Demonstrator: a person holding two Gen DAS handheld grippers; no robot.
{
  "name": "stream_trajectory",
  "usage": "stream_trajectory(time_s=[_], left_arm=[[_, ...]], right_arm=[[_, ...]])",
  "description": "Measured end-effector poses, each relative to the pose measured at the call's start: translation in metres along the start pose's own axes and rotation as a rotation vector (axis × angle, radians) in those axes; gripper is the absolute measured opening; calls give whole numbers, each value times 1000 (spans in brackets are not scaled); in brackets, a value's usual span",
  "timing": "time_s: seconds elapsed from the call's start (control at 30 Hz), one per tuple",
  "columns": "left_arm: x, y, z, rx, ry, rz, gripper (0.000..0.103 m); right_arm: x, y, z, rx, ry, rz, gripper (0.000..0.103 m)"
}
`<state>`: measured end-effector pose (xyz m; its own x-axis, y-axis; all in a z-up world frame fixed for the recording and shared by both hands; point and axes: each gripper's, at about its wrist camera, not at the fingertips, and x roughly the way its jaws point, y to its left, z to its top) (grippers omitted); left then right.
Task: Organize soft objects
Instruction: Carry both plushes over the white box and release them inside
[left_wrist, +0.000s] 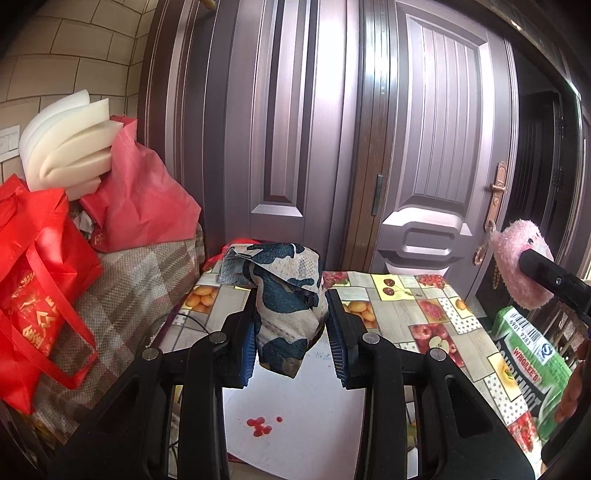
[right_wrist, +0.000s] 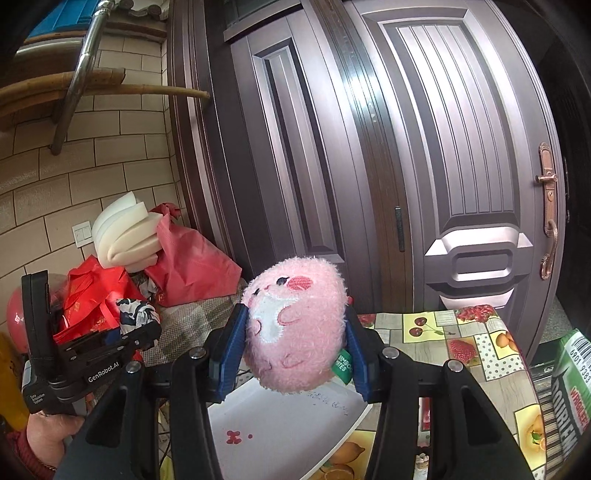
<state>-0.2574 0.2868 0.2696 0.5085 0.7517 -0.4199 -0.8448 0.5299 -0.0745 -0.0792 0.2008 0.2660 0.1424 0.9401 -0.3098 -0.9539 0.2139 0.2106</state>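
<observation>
My left gripper (left_wrist: 291, 325) is shut on a crumpled beige cloth with dark blue patches (left_wrist: 286, 295) and holds it above the table. The cloth also shows in the right wrist view (right_wrist: 135, 314), with the left gripper (right_wrist: 142, 334) at the left. My right gripper (right_wrist: 295, 332) is shut on a pink plush toy (right_wrist: 295, 325) with a white belly and a green tag, held above the white board (right_wrist: 280, 424). The plush also shows at the right of the left wrist view (left_wrist: 517, 269).
A table with a fruit-pattern cloth (left_wrist: 417, 314) carries a white board (left_wrist: 295, 417) with red spots. Red bags (left_wrist: 40, 280) and white foam pieces (left_wrist: 70, 144) pile on a plaid seat at left. A green box (left_wrist: 532, 369) stands at right. Brown doors (left_wrist: 424, 129) stand behind.
</observation>
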Motion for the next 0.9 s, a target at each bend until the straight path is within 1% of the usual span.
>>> stream_trajectory(time_s=[0.23, 0.37, 0.57, 0.67, 0.8, 0.9], left_arm=[[54, 5, -30, -1, 134, 20, 33], [78, 8, -47, -3, 200, 31, 33], [114, 8, -76, 6, 311, 31, 33], [132, 11, -91, -9, 367, 26, 33], [148, 17, -107, -28, 421, 35, 33], [155, 22, -114, -35, 437, 47, 33]], right_arm=[[58, -8, -33, 43, 166, 17, 50], [85, -12, -53, 62, 248, 26, 50], [122, -12, -80, 65, 374, 40, 50], [141, -10, -97, 51, 443, 44, 50], [158, -9, -116, 34, 503, 46, 50], [167, -9, -124, 29, 527, 45, 51]])
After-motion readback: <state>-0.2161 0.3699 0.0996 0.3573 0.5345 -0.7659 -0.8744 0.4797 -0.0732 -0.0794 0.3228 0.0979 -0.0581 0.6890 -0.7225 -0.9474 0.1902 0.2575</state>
